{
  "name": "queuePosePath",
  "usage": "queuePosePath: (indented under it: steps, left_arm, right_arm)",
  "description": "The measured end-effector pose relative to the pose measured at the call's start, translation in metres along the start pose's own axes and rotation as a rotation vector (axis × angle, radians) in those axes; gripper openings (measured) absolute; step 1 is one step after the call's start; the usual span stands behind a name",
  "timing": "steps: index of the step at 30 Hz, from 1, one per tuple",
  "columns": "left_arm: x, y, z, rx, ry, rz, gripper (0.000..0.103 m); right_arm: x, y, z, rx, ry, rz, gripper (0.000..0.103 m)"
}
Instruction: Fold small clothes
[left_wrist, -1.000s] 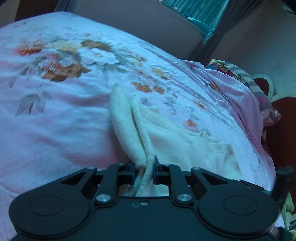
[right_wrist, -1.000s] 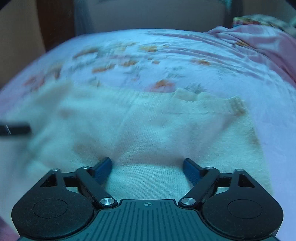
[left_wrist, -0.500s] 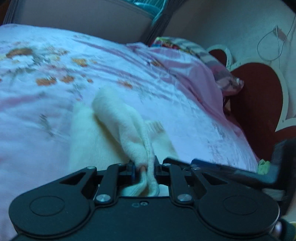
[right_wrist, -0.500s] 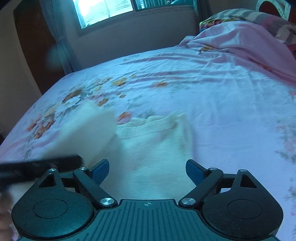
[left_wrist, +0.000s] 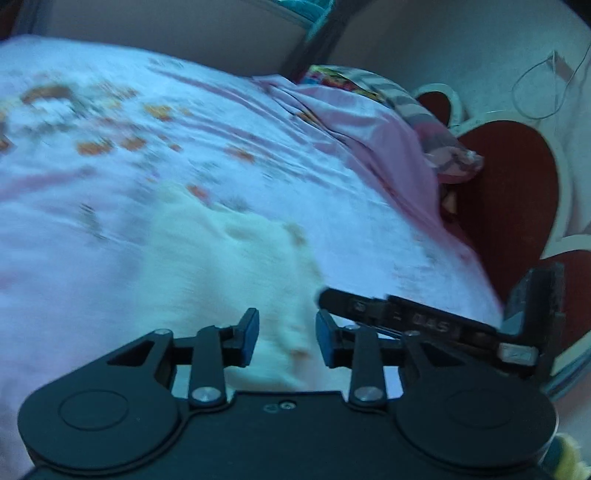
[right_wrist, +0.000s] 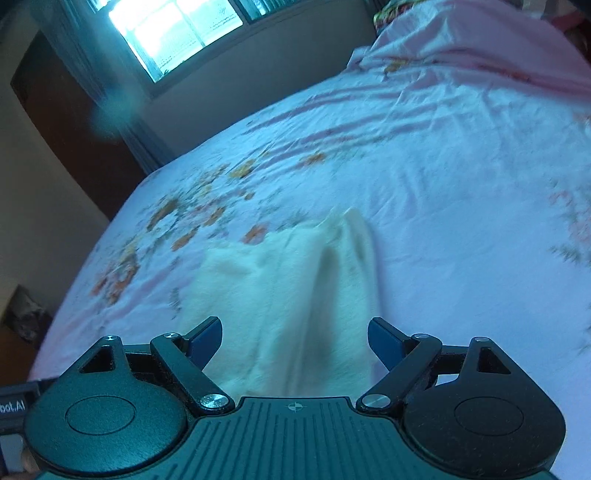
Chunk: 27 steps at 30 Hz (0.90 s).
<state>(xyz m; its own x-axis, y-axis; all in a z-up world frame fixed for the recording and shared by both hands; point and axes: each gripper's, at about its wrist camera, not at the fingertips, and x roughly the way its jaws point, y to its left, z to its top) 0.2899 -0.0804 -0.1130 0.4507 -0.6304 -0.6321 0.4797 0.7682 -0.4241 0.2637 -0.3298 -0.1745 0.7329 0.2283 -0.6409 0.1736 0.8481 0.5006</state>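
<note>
A small cream knitted garment (left_wrist: 236, 266) lies folded over on the pink floral bedsheet (left_wrist: 110, 155). My left gripper (left_wrist: 286, 336) hovers just above its near edge; its jaws are opening, and the cloth shows through the gap without being pinched. In the right wrist view the same garment (right_wrist: 288, 280) lies flat with a raised fold along its right side. My right gripper (right_wrist: 295, 338) stands wide open over its near end, holding nothing. Part of the right gripper's body (left_wrist: 436, 325) shows at the lower right of the left wrist view.
A bunched pink cover (left_wrist: 369, 133) and a striped pillow (left_wrist: 432, 122) lie at the head of the bed, beside a red heart-shaped headboard (left_wrist: 517, 192). A window (right_wrist: 177, 29) and a dark curtain (right_wrist: 122, 110) stand beyond the bed's far edge.
The left gripper carried a pinched flap of the garment across to the right, then let it go; its jaws have parted. The garment now lies folded narrower. The right gripper stayed open and rolled.
</note>
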Motion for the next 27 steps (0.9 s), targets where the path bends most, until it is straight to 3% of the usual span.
queuePosePath:
  steps: [4,6,8,12,13,14,15,21,23,25,27]
  left_arm:
    - [-0.003,0.03,-0.011,-0.017,0.024,0.092,0.033]
    - [0.0,0.038,-0.019,-0.003,0.041,0.125,0.033]
    - [0.005,0.043,-0.026,-0.018,0.063,0.121,0.032]
    - [0.013,0.044,-0.036,-0.018,0.07,0.125,0.033]
    - [0.014,0.043,-0.036,-0.011,0.069,0.13,0.033]
    - [0.015,0.041,-0.038,-0.003,0.067,0.135,0.033]
    - [0.015,0.04,-0.038,-0.004,0.063,0.138,0.033]
    - [0.015,0.037,-0.037,-0.019,0.059,0.123,0.034]
    - [0.016,0.035,-0.036,-0.024,0.058,0.127,0.034]
    - [0.016,0.03,-0.036,-0.015,0.053,0.127,0.034]
    - [0.015,0.023,-0.035,-0.002,0.045,0.105,0.034]
  right_arm:
    - [0.02,0.005,-0.012,0.033,0.073,0.032,0.083]
    - [0.03,0.002,-0.018,0.06,0.103,0.023,0.068]
    - [0.037,-0.003,-0.02,0.093,0.113,0.023,0.059]
    - [0.049,-0.011,-0.014,0.145,0.112,0.048,0.056]
    - [0.051,-0.009,-0.011,0.133,0.108,0.053,0.049]
    - [0.054,-0.006,-0.008,0.114,0.11,0.052,0.025]
    - [0.058,-0.004,-0.006,0.104,0.118,0.052,0.015]
    - [0.071,-0.002,0.0,0.074,0.093,0.027,0.016]
    - [0.082,-0.005,0.004,0.085,0.125,0.043,0.016]
    - [0.082,0.003,0.009,0.033,0.124,0.04,0.012]
    - [0.068,0.02,0.017,-0.095,0.062,0.011,0.012]
